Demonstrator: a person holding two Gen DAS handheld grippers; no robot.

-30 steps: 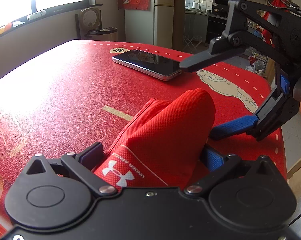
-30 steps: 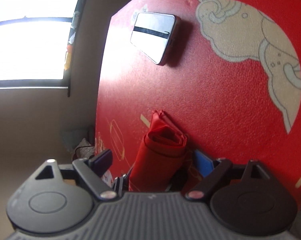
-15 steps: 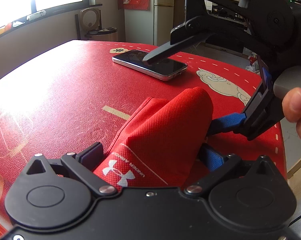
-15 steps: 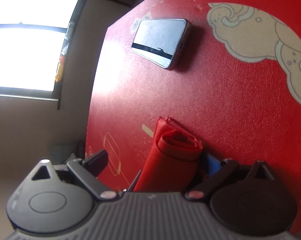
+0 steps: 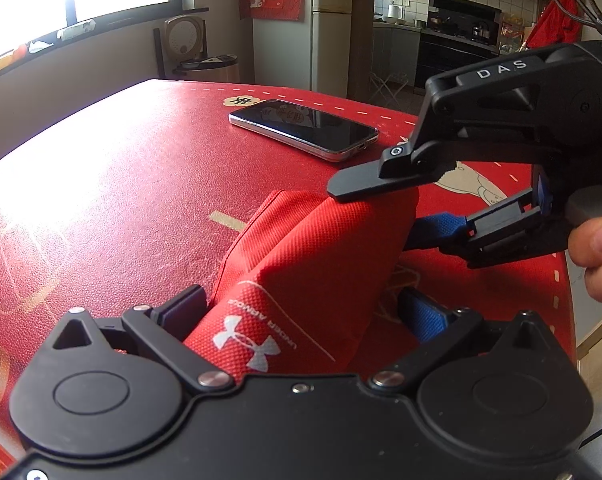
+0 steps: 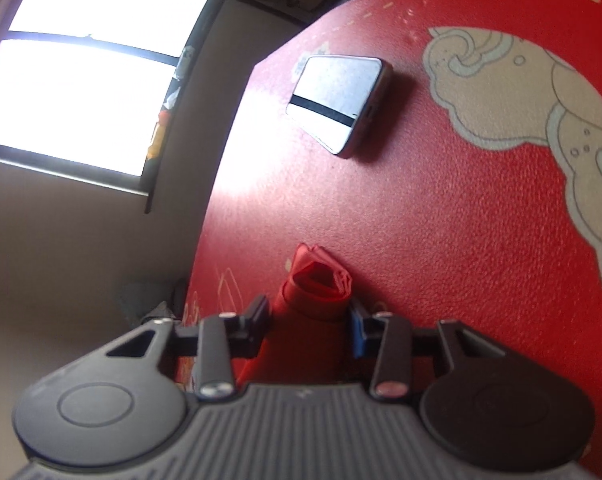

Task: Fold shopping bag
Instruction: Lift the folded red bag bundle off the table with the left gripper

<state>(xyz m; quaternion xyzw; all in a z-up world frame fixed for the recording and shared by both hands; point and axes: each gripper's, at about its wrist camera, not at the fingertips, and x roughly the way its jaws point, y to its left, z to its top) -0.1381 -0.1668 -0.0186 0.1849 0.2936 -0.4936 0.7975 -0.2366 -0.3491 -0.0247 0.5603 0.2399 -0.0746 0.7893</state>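
Observation:
The red shopping bag (image 5: pixel 309 264), folded into a thick bundle with a white logo, lies on the red table (image 5: pixel 121 184). My left gripper (image 5: pixel 301 312) is open around its near end: the black left finger (image 5: pixel 185 304) touches the fabric and the blue right finger (image 5: pixel 421 316) stands slightly off it. My right gripper (image 5: pixel 375 212) comes in from the right and is shut on the far end, black finger on top and blue finger against the side. In the right wrist view the right gripper (image 6: pixel 309 320) pinches the rolled end of the bag (image 6: pixel 321 280).
A smartphone (image 5: pixel 305 128) lies face up on the table behind the bag; the right wrist view shows the phone (image 6: pixel 337 100) too. A person's thumb (image 5: pixel 597 256) grips the right handle. The table's right edge (image 5: pixel 565 280) runs close by.
My right gripper came down from above the phone onto the bag's far end and closed on it. The left gripper and the bag have stayed in place.

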